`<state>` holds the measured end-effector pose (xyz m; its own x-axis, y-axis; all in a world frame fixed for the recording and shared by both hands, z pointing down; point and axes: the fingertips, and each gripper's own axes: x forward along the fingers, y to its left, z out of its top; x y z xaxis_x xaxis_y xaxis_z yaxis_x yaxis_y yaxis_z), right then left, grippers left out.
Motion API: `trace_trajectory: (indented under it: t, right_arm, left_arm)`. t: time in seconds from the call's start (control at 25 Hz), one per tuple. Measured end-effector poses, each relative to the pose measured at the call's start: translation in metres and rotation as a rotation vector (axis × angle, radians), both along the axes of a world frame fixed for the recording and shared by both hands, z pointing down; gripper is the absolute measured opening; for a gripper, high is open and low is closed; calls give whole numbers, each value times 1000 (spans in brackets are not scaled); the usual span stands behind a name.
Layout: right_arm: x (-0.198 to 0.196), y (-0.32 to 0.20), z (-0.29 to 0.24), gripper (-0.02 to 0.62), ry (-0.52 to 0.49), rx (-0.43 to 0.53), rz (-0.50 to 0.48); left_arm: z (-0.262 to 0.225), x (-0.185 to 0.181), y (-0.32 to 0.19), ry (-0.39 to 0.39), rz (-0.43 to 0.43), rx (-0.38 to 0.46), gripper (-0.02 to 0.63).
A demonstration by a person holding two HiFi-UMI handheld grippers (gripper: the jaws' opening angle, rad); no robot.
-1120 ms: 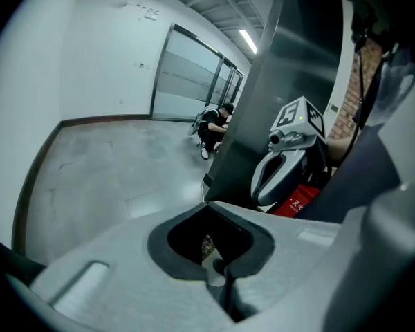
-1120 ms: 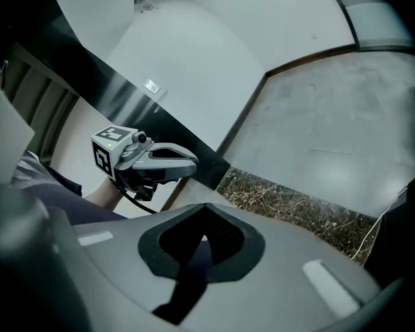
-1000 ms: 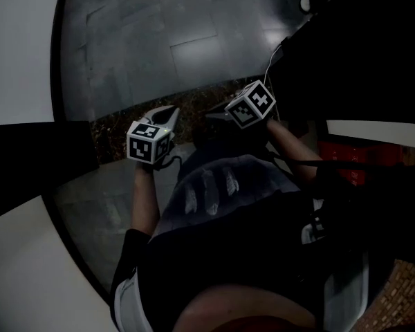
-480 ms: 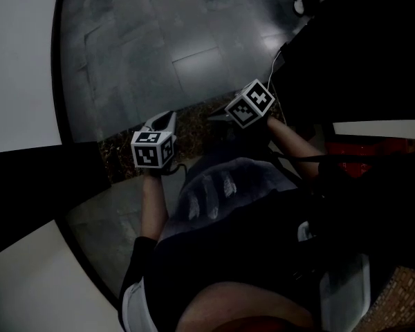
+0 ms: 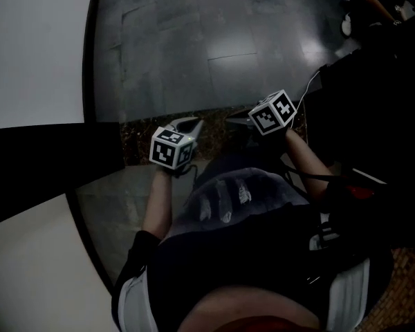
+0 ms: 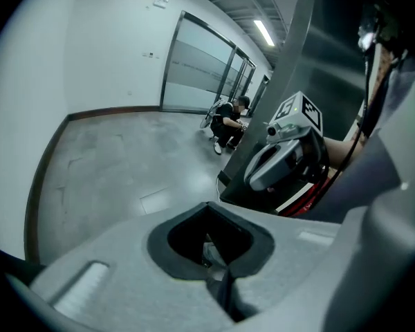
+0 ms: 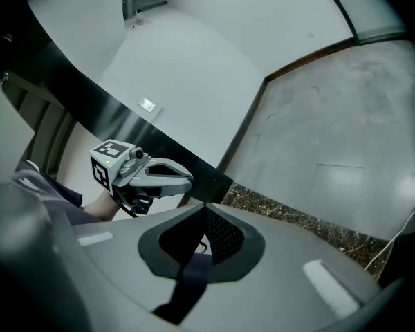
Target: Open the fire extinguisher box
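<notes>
In the head view the person's grey plastic left gripper (image 5: pixel 196 122) and darker right gripper (image 5: pixel 232 121) hang side by side before the torso, apart from each other, over a grey tiled floor (image 5: pixel 194 47). Both sit further right in the picture than a second ago. The red fire extinguisher box (image 5: pixel 363 191), then a broad red face under a white strip at the right edge, is now only a small red patch low at the right, beside the right forearm and well short of either gripper. The left gripper view shows its jaws pressed together on nothing, with a red and white edge, probably the same box, just behind the right gripper. The right gripper view shows its jaws closed and empty too, facing the left gripper, a white wall and a speckled stone strip (image 7: pixel 297 220). I judge the box to be a rigid painted metal cabinet with a light, smooth hinged door, perhaps glazed and so fragile. Its latch or the door's free edge looks the place to grip, though neither can be seen yet.
</notes>
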<state>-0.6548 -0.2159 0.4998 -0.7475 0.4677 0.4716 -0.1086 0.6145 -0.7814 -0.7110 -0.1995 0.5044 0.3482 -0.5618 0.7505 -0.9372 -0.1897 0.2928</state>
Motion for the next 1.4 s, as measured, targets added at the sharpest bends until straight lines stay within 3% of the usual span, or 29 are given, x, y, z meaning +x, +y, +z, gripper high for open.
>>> trace_trajectory:
  t: [0.2, 0.32, 0.44, 0.6, 0.68, 0.84, 0.92, 1.2, 1.4]
  right_arm:
    - [7, -65, 7, 2, -4, -18, 55]
    - [4, -85, 9, 2, -9, -27, 66]
    - [8, -108, 4, 2, -41, -23, 66]
    - [12, -129, -4, 2, -78, -15, 27]
    - [15, -136, -5, 2, -87, -11, -1]
    - [25, -156, 5, 2, -53, -3, -18]
    - [30, -167, 13, 2, -25, 5, -7]
    - [32, -199, 19, 2, 30, 1, 77]
    - [3, -215, 1, 2, -20, 41, 69]
  left_arm:
    - [-6, -4, -58, -29, 12, -40, 0]
    - [-7, -3, -70, 4, 9, -45, 0]
    - [-10, 9, -88, 30, -1, -31, 0]
    - [-16, 3, -118, -7, -32, -5, 0]
    - [-23, -3, -131, -45, -22, 24, 0]
    - [-33, -18, -157, -215, 3, 79, 0]
    - [-33, -22, -169, -241, -21, 89, 0]
    - [-35, -48, -215, -122, -176, 146, 0]
    - [-39, -87, -250, 4, -239, 209, 0]
